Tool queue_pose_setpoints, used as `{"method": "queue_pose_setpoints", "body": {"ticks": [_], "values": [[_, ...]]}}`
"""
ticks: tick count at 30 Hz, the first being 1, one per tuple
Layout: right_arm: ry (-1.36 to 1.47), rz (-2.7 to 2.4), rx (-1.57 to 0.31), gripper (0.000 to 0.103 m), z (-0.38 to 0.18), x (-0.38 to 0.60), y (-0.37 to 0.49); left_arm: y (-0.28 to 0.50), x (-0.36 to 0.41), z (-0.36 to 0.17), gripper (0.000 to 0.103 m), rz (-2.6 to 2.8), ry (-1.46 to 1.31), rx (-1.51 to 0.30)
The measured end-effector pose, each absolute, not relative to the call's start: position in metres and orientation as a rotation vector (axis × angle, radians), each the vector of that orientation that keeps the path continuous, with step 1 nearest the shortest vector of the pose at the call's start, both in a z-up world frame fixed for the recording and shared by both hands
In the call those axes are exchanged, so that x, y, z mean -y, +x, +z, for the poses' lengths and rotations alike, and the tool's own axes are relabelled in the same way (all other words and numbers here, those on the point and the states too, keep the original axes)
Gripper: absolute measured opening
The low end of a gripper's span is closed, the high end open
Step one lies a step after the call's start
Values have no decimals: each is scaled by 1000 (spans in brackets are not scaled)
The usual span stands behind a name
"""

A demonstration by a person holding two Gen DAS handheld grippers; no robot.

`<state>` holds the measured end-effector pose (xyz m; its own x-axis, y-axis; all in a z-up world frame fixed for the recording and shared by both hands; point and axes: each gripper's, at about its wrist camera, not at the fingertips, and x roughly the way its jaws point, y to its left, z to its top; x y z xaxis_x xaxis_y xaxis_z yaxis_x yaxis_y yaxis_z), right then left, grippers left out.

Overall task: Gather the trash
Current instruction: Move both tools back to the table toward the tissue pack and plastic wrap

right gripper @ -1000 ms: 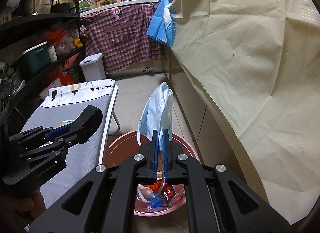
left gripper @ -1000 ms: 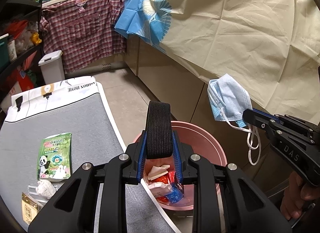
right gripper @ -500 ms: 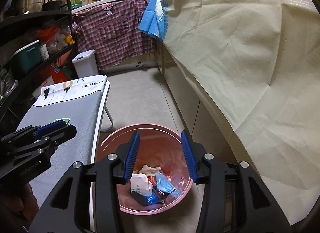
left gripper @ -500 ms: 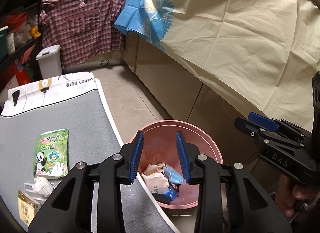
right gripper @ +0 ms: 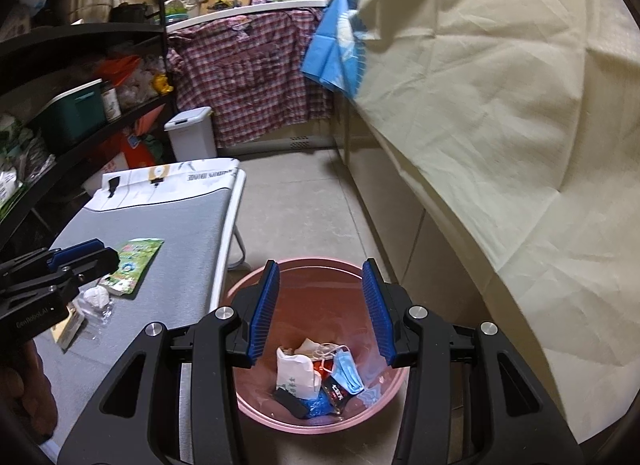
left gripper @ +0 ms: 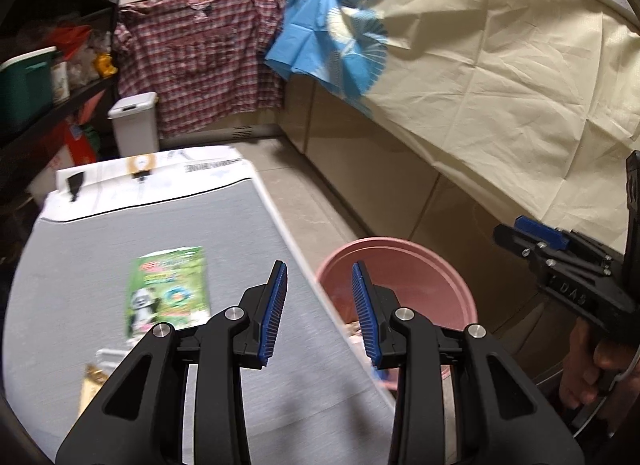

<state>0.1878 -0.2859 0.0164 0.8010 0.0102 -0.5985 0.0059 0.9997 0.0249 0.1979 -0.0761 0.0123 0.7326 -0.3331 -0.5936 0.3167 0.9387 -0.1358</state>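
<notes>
From the left wrist camera, the left gripper (left gripper: pixel 319 313) stood with its blue pads apart and nothing between them, its jaws having just been opening. It hung over the edge of the grey table (left gripper: pixel 224 233), where a green panda packet (left gripper: pixel 170 293) lay flat — blurred in this view. The pink bin (left gripper: pixel 424 265) sat on the floor just beside the table edge. At far right a hand (left gripper: pixel 588 369) held the right gripper (left gripper: pixel 532 237).

From the right wrist camera, the right gripper (right gripper: pixel 320 309) hovered above the pink bin (right gripper: pixel 256 397), jaws having just been opening, empty. Inside the bin lay a blue face mask (right gripper: pixel 348 373), a white paper wrapper (right gripper: pixel 296 375) and a black strap (right gripper: pixel 290 401) among other scraps. On the table (right gripper: pixel 180 233), the green packet (right gripper: pixel 134 261), a crumpled white wad (right gripper: pixel 96 297) and a tan sachet (right gripper: pixel 66 329) remained — near the left gripper (right gripper: pixel 96 255).
</notes>
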Motion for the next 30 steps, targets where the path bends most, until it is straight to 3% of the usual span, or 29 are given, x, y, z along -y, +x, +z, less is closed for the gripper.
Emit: {"method": "queue_pose_setpoints", "body": {"ticks": [17,30], "values": [[135,228,-627,42,40,211,183,154,-79,-14,48,-63,-114,-726],[286,396,-754,36,-4,147,221,155,-105,-41,54,-38,-144,-806]]}}
